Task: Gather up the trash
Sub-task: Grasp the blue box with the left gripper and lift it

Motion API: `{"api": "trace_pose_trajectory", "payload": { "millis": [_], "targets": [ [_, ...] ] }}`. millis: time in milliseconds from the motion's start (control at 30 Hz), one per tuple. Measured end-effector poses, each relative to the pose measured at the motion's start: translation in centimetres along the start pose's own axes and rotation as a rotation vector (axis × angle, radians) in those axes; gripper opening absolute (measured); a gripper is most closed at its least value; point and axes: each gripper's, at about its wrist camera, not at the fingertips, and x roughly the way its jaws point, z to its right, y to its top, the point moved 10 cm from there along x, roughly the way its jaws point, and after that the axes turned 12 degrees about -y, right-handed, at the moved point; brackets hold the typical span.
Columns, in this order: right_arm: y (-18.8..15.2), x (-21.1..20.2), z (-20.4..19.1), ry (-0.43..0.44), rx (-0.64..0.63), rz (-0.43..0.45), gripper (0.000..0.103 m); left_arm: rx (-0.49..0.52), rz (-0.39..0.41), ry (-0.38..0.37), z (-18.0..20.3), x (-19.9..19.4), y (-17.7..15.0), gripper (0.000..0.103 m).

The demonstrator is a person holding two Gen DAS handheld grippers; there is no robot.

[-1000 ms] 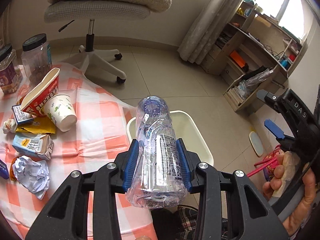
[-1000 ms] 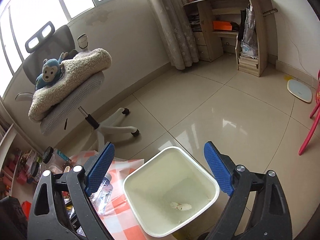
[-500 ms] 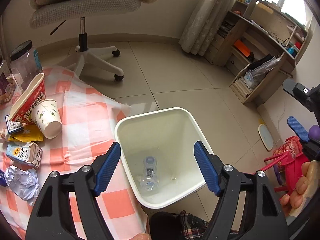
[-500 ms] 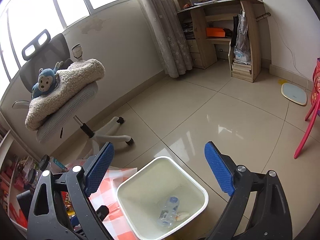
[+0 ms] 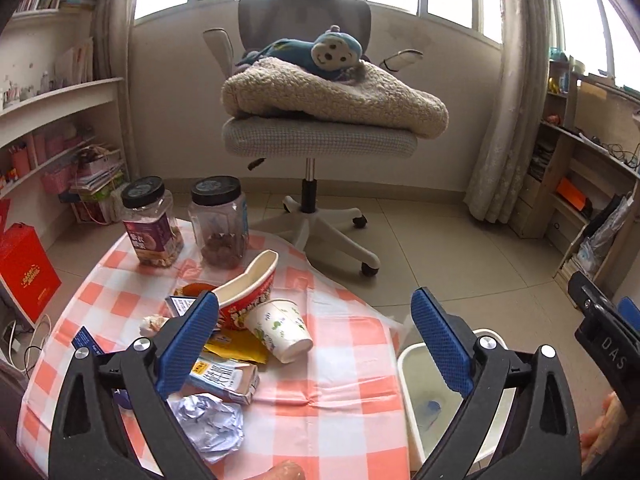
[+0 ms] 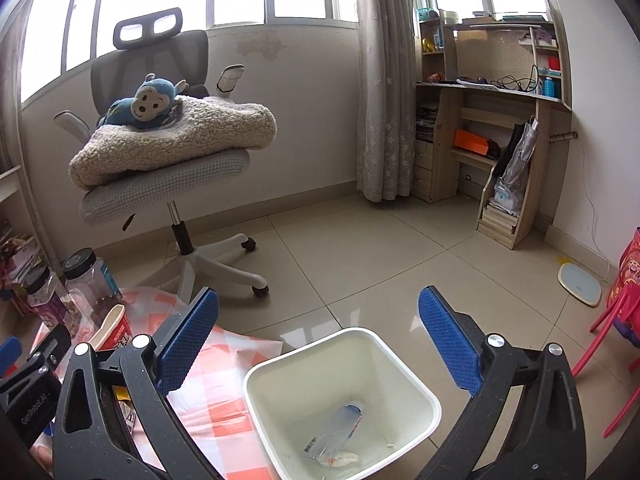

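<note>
My left gripper (image 5: 314,338) is open and empty above the checked table (image 5: 340,368). Under it lie a paper cup (image 5: 280,326) on its side, a red noodle bowl (image 5: 248,296), a small carton (image 5: 226,376), a yellow wrapper (image 5: 240,350) and a crumpled foil ball (image 5: 210,426). My right gripper (image 6: 318,342) is open and empty above the white bin (image 6: 416,380), which also shows in the left wrist view (image 5: 408,364). A clear plastic bottle (image 6: 334,428) lies in the bin's bottom.
Two black-lidded jars (image 5: 150,224) (image 5: 219,222) stand at the table's far edge. A grey office chair (image 5: 316,136) with a blanket and a blue monkey toy (image 5: 316,50) stands behind. A desk with shelves (image 6: 492,136) is at the right. A red stool (image 6: 616,308) is near the bin.
My left gripper opened and dropped the bottle into the bin, then swung left and tilted up over the table's trash. My right gripper stayed open above the bin.
</note>
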Motion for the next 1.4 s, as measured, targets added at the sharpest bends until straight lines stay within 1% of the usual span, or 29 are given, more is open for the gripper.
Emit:
{"api": "trace_pose_trajectory", "payload": {
  "millis": [167, 267, 467, 633, 800, 1033, 1133, 1200, 1267, 1400],
  "targets": [
    [-1.3, -1.4, -5.2, 0.039, -0.088, 0.027, 0.096, -0.02, 0.049, 0.121, -5.1, -0.9, -0.7, 0.096],
    [-2.1, -2.1, -8.2, 0.062, -0.124, 0.032, 0.096, -0.058, -0.003, 0.167, -7.9, -0.8, -1.3, 0.096],
    [-3.4, -3.5, -13.4, 0.11, -0.165, 0.036, 0.096, -0.129, -0.025, 0.268, -13.5, -2.0, -2.0, 0.096],
    [-4.7, -4.5, -17.0, 0.157, -0.211, 0.038, 0.096, -0.207, -0.063, 0.355, -18.2, -2.7, -2.9, 0.096],
    [-5.9, -4.9, -19.4, 0.184, -0.246, 0.023, 0.096, -0.315, -0.129, 0.419, -22.5, -2.9, -4.9, 0.096],
    [-7.3, -4.9, -21.7, 0.214, -0.29, -0.006, 0.096, -0.489, -0.25, 0.492, -28.0, -1.7, -8.8, 0.096],
    [-8.1, -4.8, -22.6, 0.223, -0.324, -0.027, 0.096, -0.543, -0.295, 0.533, -29.9, -1.0, -10.2, 0.096],
    [-8.8, -4.6, -23.0, 0.233, -0.344, -0.051, 0.096, -0.567, -0.332, 0.563, -31.3, -0.4, -11.3, 0.096],
    [-9.9, -4.3, -23.5, 0.252, -0.368, -0.095, 0.096, -0.598, -0.374, 0.576, -32.5, 0.3, -12.5, 0.096],
    [-12.3, -4.0, -24.4, 0.294, -0.418, -0.187, 0.096, -0.66, -0.458, 0.553, -33.8, 1.9, -14.5, 0.096]
  ]
}}
